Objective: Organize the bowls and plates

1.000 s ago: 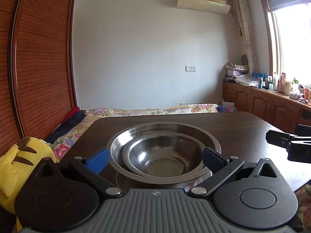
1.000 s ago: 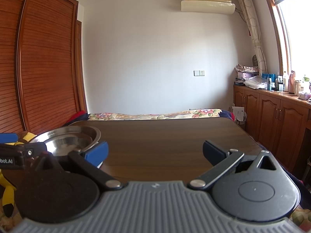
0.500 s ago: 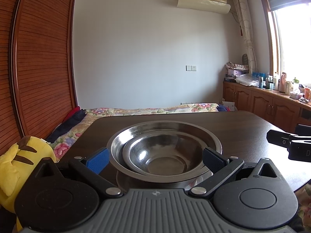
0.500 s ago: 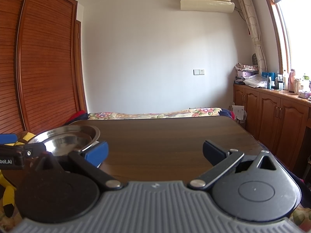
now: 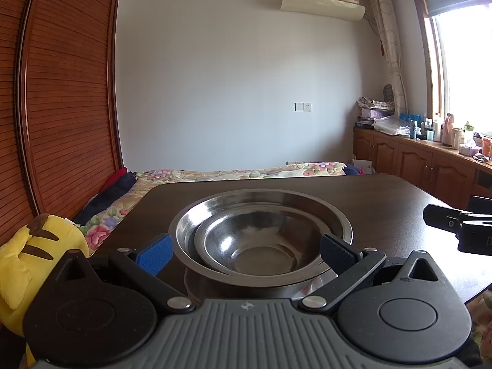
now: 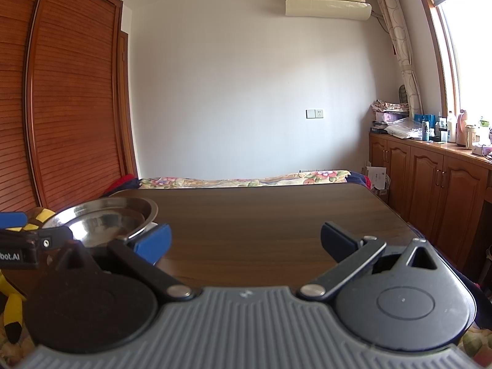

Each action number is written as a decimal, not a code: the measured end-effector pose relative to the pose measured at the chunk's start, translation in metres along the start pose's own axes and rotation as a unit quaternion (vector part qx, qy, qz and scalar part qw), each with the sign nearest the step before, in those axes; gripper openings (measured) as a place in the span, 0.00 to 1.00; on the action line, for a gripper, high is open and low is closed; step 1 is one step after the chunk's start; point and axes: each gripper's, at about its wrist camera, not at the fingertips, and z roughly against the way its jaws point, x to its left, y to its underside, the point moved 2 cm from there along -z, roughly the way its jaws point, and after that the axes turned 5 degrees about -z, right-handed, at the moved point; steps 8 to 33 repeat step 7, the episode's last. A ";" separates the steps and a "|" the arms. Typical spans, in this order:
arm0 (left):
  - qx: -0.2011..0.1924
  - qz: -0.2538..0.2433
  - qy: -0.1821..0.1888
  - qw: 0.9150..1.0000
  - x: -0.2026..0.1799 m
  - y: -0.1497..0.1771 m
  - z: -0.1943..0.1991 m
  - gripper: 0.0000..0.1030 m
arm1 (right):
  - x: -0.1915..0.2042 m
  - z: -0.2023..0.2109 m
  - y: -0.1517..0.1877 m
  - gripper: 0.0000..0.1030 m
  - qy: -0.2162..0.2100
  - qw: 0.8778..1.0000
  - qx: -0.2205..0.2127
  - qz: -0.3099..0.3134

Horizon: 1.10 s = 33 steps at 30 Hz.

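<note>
Two steel bowls are nested on the dark wooden table [image 6: 276, 215]: a small bowl [image 5: 261, 240] sits inside a large bowl [image 5: 215, 206]. In the left wrist view my left gripper [image 5: 246, 253] is open, its blue fingertips flanking the near rim of the large bowl without gripping it. The right wrist view shows my right gripper [image 6: 246, 241] open over bare table with nothing between its fingers. The nested bowls [image 6: 101, 221] lie to its left, with the left gripper [image 6: 21, 246] beside them. The right gripper [image 5: 461, 230] shows at the right edge of the left wrist view.
A yellow plush toy [image 5: 30, 261] sits off the table's left edge. A bed with a floral cover [image 5: 240, 173] lies beyond the far edge. A wooden wardrobe [image 5: 61, 92] stands left and low cabinets [image 6: 430, 178] right.
The left gripper has crept slightly closer to the nested bowls, which look a little larger. The right gripper has barely moved.
</note>
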 end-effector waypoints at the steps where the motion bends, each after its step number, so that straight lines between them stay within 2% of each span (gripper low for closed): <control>1: 0.000 0.000 0.000 1.000 0.000 0.000 0.000 1.00 | 0.000 0.000 0.000 1.00 0.000 1.000 0.000 0.000; 33: 0.000 0.000 0.000 1.000 0.000 0.000 0.000 1.00 | 0.000 0.000 0.000 1.00 0.000 1.000 0.000 0.000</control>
